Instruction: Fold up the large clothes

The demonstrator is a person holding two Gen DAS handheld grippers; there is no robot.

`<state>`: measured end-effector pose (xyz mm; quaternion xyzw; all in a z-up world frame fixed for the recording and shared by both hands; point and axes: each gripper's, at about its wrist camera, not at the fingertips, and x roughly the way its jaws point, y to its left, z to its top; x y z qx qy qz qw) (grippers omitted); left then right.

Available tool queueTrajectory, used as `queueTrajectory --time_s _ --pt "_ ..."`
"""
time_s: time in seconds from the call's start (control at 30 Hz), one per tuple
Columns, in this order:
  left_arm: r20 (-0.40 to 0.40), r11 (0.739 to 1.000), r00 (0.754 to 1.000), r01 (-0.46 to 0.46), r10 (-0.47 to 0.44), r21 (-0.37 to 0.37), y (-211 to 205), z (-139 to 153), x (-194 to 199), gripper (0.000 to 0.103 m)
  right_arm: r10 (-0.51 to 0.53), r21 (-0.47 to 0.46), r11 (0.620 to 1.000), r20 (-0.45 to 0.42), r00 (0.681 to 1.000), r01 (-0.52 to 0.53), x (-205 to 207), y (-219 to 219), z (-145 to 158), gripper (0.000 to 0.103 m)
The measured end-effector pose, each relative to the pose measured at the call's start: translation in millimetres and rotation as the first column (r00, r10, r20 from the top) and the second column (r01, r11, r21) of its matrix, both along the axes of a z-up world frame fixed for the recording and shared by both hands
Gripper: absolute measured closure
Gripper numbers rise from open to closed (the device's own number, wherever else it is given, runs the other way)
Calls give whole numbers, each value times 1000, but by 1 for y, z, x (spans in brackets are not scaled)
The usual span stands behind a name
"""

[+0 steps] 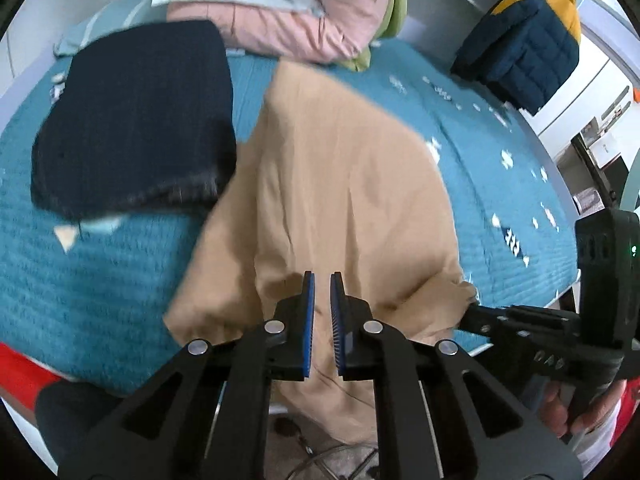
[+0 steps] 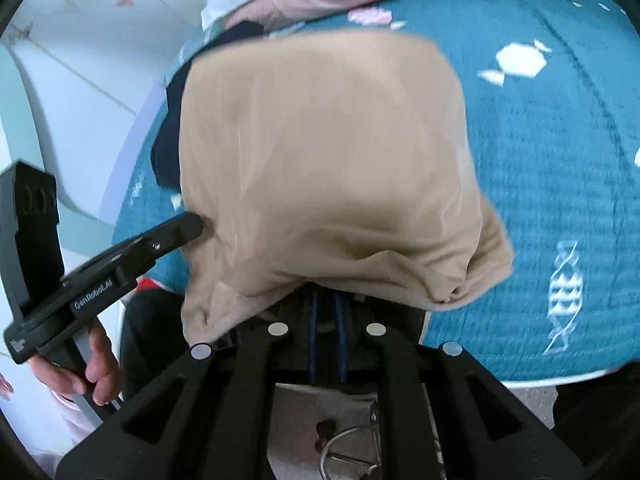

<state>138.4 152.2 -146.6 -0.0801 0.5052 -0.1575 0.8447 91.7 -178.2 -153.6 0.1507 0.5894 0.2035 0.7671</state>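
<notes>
Here, tan garment (image 1: pixel 340 184) lies across teal bed (image 1: pixel 100 280), near edge lifted for fold. Right gripper (image 2: pixel 326 300) pinches hem. Left gripper (image 1: pixel 322 280) nearly pressed together; likely nipping cloth, blur hides contact. Folded dark garment (image 1: pixel 136 120) parked aside.

We see the bed (image 1: pixel 120 280) filling most of the left wrist view, with the spread garment (image 1: pixel 340 184) lying on it at mid-frame, its near edge hanging over the bed's edge at the bottom. The folded garment (image 1: pixel 136 120) lies on the bed at the upper left, just beside it. The heap of clothes (image 1: pixel 304 20) sits behind them at the top, the padded jacket (image 1: pixel 524 40) at the upper right
</notes>
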Motion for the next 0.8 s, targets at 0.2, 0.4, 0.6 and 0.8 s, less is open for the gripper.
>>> queueTrajectory --time_s 0.2,0.4,0.6,0.8 --pt "42 999 999 -9 7 48 -2 17 24 93 2 51 999 118 993 -8 -19 5 35 94" --pt "51 999 999 4 -6 32 -20 16 39 93 0 -5 1000 -72 997 -1 27 39 -32 94" --pt "13 998 1000 -24 23 55 -26 5 66 93 72 -30 997 -137 988 -76 7 56 -70 94" --pt "57 999 998 -16 13 50 -28 17 85 93 39 -60 998 62 997 -36 43 35 -1 94"
